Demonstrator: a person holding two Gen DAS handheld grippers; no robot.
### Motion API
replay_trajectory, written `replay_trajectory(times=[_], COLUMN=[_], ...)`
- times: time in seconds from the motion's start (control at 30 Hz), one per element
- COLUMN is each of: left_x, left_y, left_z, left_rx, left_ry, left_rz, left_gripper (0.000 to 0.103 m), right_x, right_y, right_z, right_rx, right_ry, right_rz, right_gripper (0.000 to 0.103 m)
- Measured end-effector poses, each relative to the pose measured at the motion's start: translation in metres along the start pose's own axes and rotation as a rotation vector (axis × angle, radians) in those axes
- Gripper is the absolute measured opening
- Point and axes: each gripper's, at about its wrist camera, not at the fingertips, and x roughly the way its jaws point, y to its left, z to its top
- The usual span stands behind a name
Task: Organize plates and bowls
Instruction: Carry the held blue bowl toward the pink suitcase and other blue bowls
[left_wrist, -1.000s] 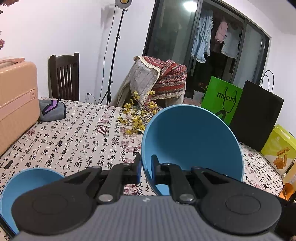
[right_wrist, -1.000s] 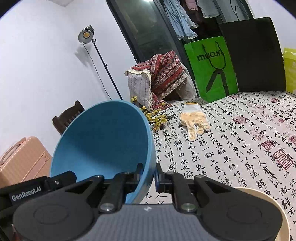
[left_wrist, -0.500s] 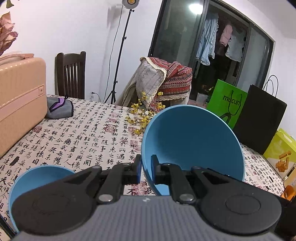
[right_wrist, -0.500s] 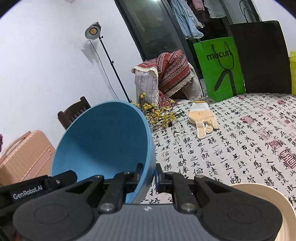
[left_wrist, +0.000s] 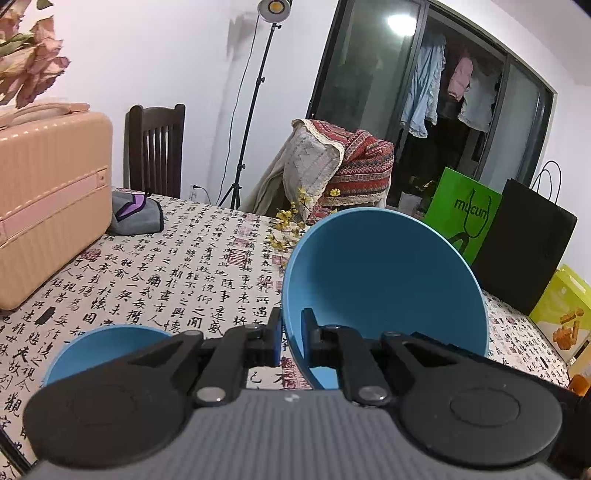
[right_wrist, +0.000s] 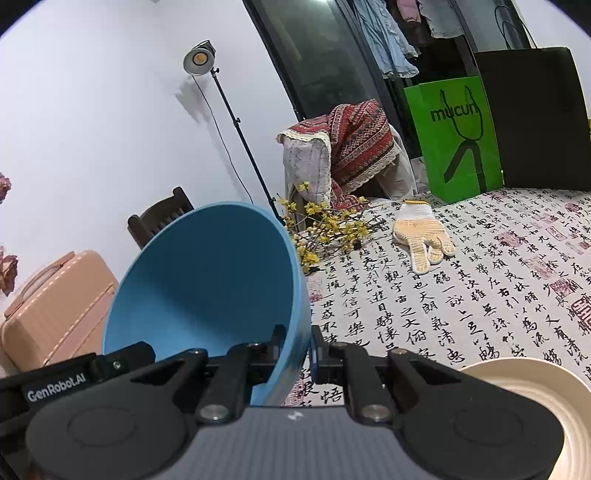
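Left tool (left_wrist: 290, 338) and right tool (right_wrist: 297, 345) were each clamped on the rim of one large blue bowl (left_wrist: 384, 280), held tilted and clear of the worktop (left_wrist: 192, 266), its hollow turned toward the left view. A smaller blue bowl (left_wrist: 99, 347) was seen low on the left, partly hidden by the tool; a cream plate (right_wrist: 546, 391) lay low on the right. The bowl appeared stiff, thin-walled and matte, so probably light plastic and not brittle; this was judged, not seen. A smooth rim pinched at two opposite points was judged liable to pivot or slip, so a deep bite on the wall was considered the safest hold.
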Motion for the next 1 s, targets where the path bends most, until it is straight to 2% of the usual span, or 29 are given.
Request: replay_trajectory(times=[1.0], left_x=[-0.033], left_y=[0.055], left_z=[-0.005], left_rx=[-0.087], left_ry=[-0.029], left_rz=[0.035], left_gripper=[0.011], right_x=[-0.005], right_y=[0.053], right_z=[-0.021], right_rx=[-0.047], right_ry=[0.022], right_rz=[0.074], right_gripper=[0.013])
